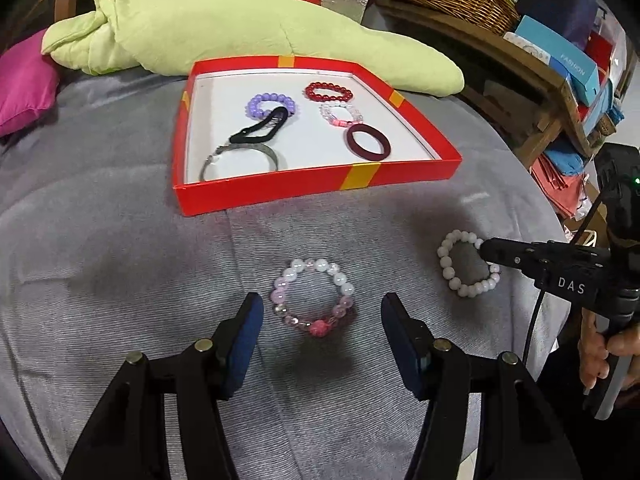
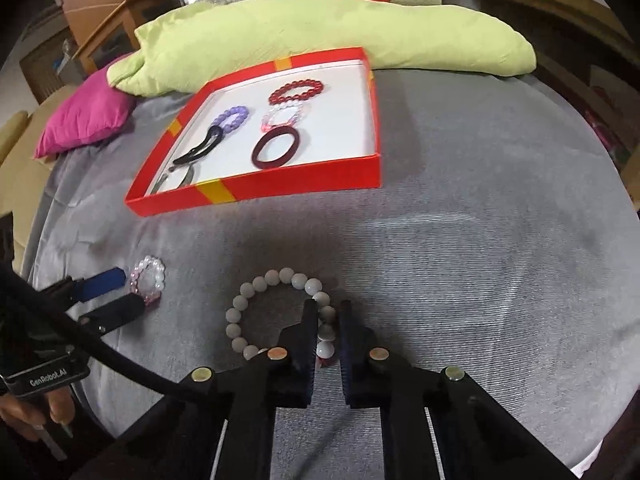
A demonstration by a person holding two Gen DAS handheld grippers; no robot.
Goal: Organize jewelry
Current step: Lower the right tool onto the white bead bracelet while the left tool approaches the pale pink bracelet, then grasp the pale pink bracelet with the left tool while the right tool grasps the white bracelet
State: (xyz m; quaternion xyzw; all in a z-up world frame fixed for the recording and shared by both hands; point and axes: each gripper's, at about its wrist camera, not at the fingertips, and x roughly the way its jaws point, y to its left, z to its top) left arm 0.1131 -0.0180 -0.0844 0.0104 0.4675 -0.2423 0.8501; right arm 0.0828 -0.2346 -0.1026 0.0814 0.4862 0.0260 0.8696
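Six pieces lie in red box (image 1: 316, 184); left tongs (image 1: 322, 312) spread around pink bracelet (image 1: 314, 298), right tongs (image 2: 329, 316) pinching white bracelet (image 2: 256, 312).

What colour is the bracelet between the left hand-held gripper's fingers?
Pink-to-white beaded bracelet; left wrist view.

Box (image 1: 280, 190) behind, on blanket (image 1: 100, 240), six bracelets inside; two bracelets before it: one (image 1: 314, 298) left, one (image 1: 468, 264) right; pillow (image 1: 240, 28) behind box.
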